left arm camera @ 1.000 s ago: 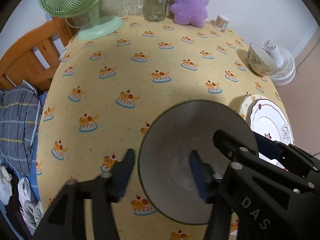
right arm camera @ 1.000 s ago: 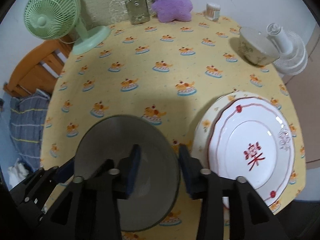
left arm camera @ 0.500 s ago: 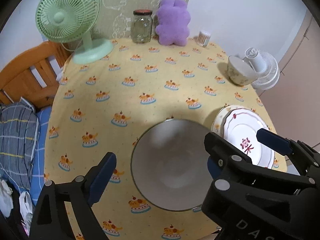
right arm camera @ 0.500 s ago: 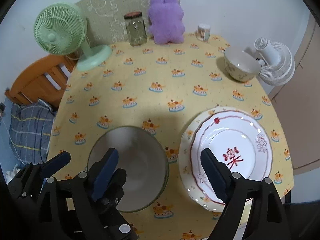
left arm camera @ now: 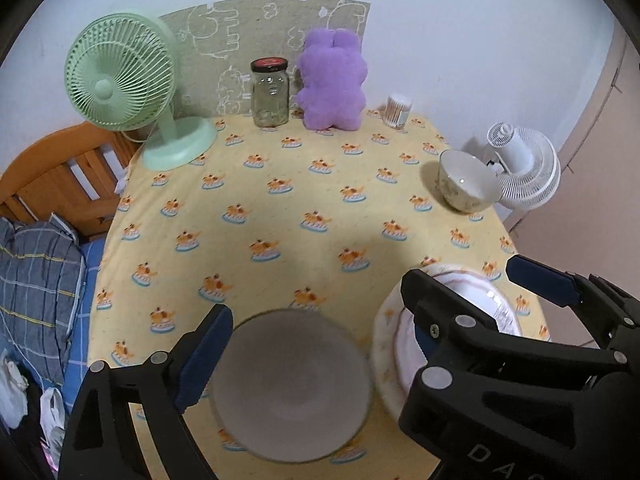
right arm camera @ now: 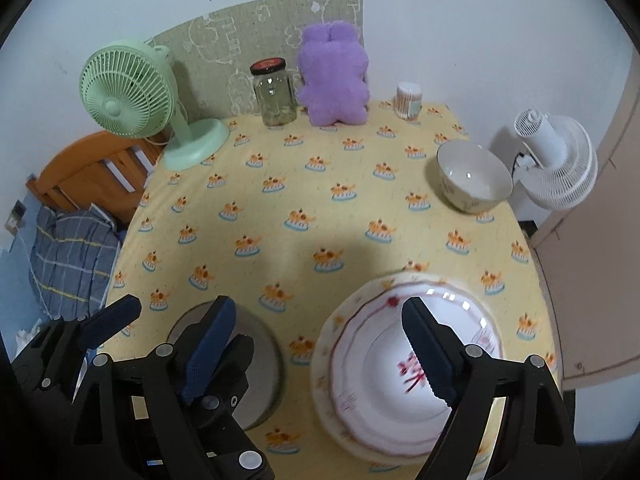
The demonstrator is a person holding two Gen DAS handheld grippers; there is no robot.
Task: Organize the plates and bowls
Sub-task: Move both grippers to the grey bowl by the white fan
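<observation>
Left gripper and right gripper jaws wide, just opened, empty; grey bowl on tabletop beside plates.

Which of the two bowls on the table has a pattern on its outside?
The white bowl beside the white fan, far right. The grey bowl near the fingers is plain.

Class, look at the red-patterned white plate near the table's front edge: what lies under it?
Under the white plate lies a larger cream plate; only its patterned rim shows around the edge. Its middle, and anything beneath it, is covered.
</observation>
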